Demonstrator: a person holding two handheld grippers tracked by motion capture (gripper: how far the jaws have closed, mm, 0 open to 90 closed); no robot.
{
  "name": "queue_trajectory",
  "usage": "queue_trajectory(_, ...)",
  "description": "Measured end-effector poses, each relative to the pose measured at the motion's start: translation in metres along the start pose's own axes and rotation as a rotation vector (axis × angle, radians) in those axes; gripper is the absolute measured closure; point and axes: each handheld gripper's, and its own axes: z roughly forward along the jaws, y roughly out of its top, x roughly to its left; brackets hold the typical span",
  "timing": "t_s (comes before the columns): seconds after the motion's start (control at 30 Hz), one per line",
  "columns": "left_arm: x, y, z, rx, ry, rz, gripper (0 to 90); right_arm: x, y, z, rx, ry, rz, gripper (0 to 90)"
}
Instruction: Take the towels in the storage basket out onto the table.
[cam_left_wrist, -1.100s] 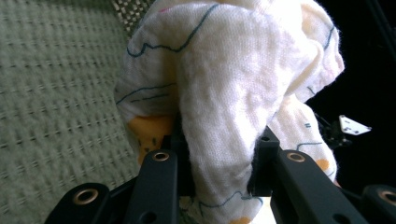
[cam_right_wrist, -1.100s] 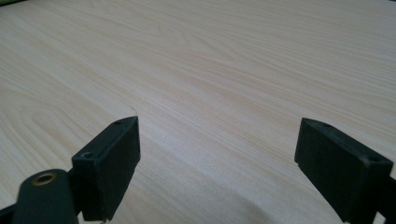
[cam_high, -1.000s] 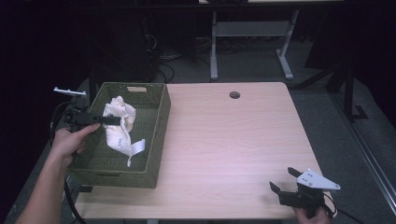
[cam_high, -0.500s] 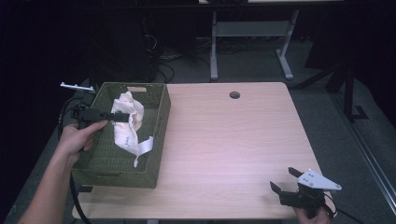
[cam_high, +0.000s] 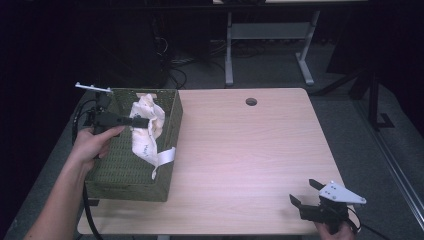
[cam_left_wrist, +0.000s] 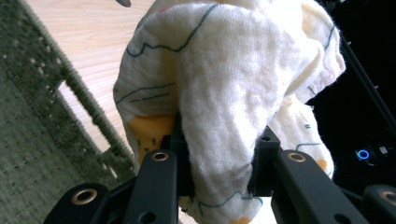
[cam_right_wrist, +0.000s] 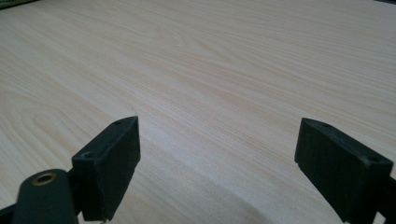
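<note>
While the left gripper (cam_high: 142, 122) pinches a bunched fold of the cream printed cloth (cam_high: 147, 127) tight between its jaws, the left gripper view catches yellow patches and thin dark lines in the weave. From the high view, that cloth hangs above the green woven basket (cam_high: 125, 172), its tail draping over the right rim, possibly brushing it. Over at the table (cam_high: 250, 155) front corner, the right gripper (cam_high: 305, 192) sits with jaws spread wide on nothing.

Cream cloth (cam_high: 146, 120) printed with yellow patches and dark lines, bunched and crumpled, lifted above the green woven basket (cam_high: 130, 172) at nine o'clock, white strap end trailing over its rim
</note>
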Motion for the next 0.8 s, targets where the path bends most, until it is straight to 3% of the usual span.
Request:
queue_trajectory(0.4,-0.015,0.011,0.023,0.014,-0.032,0.035,68.9,0.0,0.0,0.0,-0.002,0.002,0.0,13.8)
queue_trajectory(0.8,-0.028,0.021,0.062,0.055,-0.048,0.047,68.9,0.0,0.001,-0.001,-0.007,0.007,0.002,13.8)
